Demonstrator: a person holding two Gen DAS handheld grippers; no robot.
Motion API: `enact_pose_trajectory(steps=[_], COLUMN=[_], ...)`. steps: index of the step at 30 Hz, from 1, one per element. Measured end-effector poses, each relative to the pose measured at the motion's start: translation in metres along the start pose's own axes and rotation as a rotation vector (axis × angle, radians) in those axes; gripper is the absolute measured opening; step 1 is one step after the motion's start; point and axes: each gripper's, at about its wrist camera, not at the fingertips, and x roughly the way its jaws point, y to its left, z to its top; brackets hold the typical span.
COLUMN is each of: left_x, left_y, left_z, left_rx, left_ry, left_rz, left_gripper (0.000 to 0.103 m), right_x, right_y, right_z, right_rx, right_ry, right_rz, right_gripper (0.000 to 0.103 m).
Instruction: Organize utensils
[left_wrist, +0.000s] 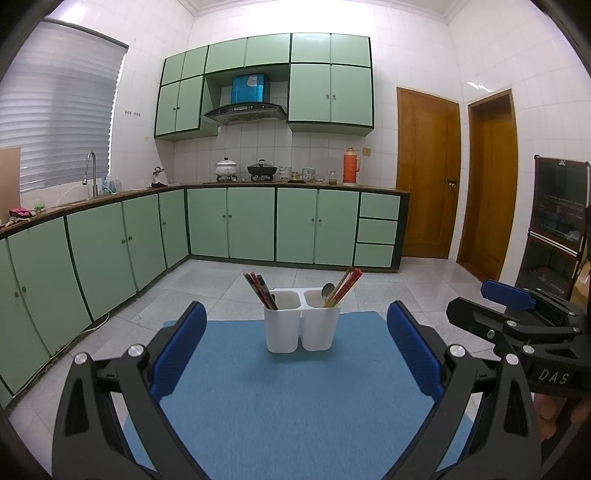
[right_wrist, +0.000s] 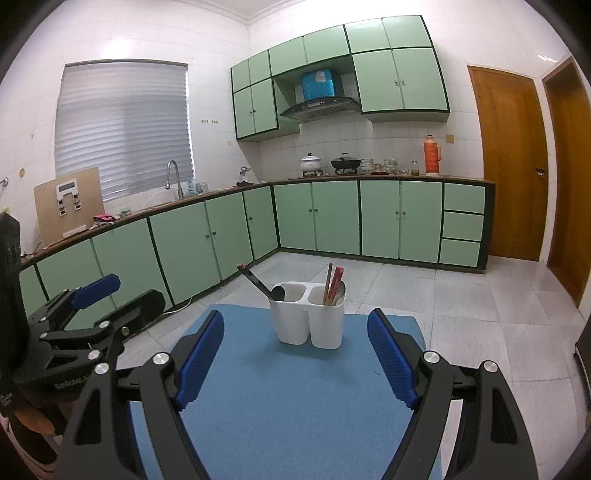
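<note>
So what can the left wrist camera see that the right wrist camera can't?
Only the left wrist view shows the dark glass-fronted cabinet at the right edge, and the right gripper from the side.

Only the right wrist view shows the brown board with a white scale-like device leaning on the counter, and the left gripper from the side.

Both show the white two-compartment plastic holder with chopsticks and spoons in it, standing on the blue mat, plus the green kitchen cabinets and the orange thermos. Both grippers are open and empty.
</note>
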Motion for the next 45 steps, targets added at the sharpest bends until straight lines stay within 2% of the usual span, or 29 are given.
enact_pose_trajectory(steps=[45], left_x=[-0.0057], left_y=[0.0052], left_z=[-0.0018], left_rx=[-0.011], left_ry=[0.002], left_rz=[0.013], left_gripper=[0.095], right_x=[0.0016], right_y=[0.0053], right_z=[-0.0044], right_rx=[-0.007], right_ry=[0.009], right_rz=[0.004], right_gripper=[0.078])
